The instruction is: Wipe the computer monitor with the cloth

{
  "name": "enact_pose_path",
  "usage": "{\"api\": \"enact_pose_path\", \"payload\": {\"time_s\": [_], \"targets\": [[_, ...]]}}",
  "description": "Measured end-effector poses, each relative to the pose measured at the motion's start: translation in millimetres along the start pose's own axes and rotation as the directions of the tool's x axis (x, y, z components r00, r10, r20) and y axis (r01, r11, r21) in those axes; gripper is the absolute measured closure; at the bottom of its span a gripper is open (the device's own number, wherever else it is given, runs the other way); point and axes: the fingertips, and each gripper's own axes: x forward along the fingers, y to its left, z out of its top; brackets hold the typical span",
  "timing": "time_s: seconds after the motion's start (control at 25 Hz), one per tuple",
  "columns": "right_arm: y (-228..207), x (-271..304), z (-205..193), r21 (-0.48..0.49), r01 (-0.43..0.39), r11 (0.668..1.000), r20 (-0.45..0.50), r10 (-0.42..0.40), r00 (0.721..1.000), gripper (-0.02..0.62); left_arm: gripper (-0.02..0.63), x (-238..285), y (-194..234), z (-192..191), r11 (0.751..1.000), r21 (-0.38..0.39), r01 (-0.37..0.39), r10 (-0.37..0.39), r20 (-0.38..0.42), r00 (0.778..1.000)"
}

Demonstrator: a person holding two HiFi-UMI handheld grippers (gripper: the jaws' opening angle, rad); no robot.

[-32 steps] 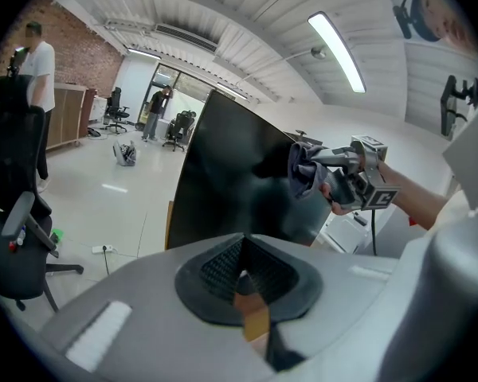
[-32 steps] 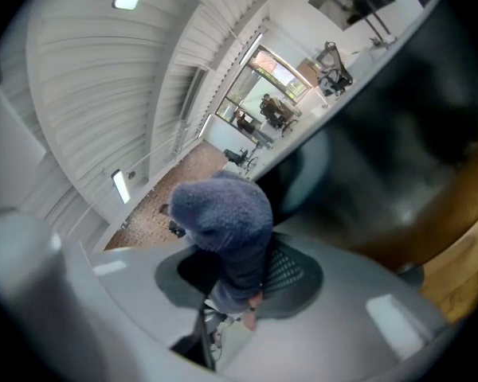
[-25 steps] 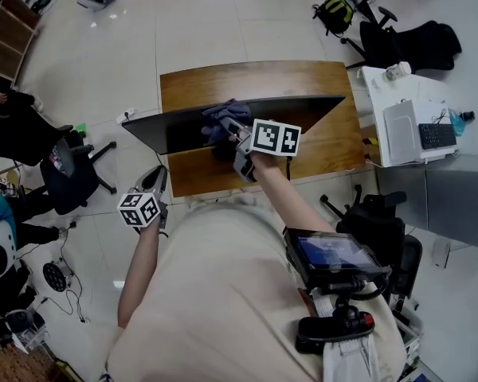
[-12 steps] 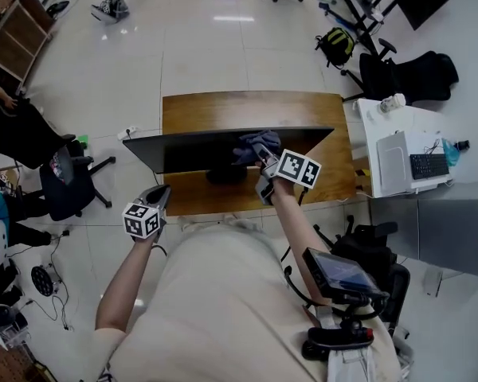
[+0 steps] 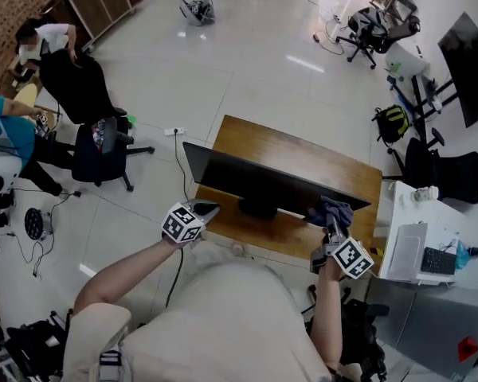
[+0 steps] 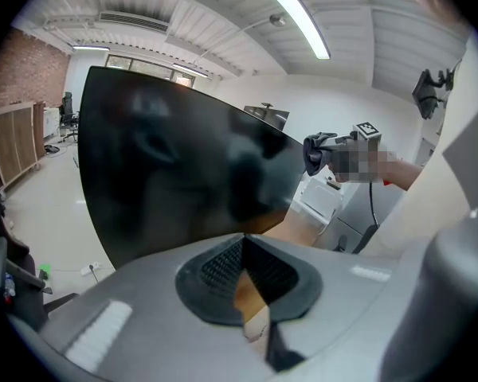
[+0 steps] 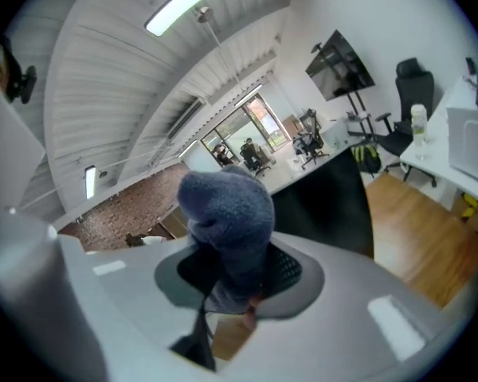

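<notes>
Cloth [image 5: 331, 211] slid to monitor [image 5: 255, 183] right end, clamped in right gripper [image 5: 333, 231]; screen runs toward 10 o'clock; left gripper [image 5: 203, 211] closed, empty.

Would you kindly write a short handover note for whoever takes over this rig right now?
Left tool: shut, empty, held before the monitor near its left end.
Right tool: shut on the blue cloth, at the monitor's right end.
Monitor stands on the wooden desk.
Done: cloth gripped; wiped area does not show.
Left: wipe the screen.
</notes>
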Motion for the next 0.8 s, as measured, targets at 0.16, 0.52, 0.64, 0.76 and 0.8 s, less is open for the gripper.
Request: {"api": "enact_pose_path", "payload": {"time_s": [0.16,0.52,0.64,0.76,0.8], "targets": [[13,-16,-25,-0.068,0.001,0.998,-0.058,-0.005,0.998,0.489,0.615,-5,-5,1,1.0,0.001,0.023,-0.023,0.019,1.0],[74,-18,-59,-0.279,-0.215,0.936,-0.181,0.169,0.969,0.488,0.615,-1,-28,11,0.999,0.039,-0.011,0.007,0.114,0.993],[87,-2,-59,-0.218,-0.252,0.943,-0.125,0.229,0.965,0.488,0.615,-27,-14,9,0.994,-0.051,-0.099,0.107,0.192,0.975],[97,11,-57,-0.185,-0.255,0.949,-0.058,0.249,0.967,0.488,0.615,-55,6,19,0.975,-0.155,-0.162,0.197,0.251,0.948],[98,14,-58,-0.182,-0.253,0.95,-0.047,0.248,0.968,0.488,0.615,-61,11,25,0.969,-0.177,-0.174,0.218,0.268,0.939]]}}
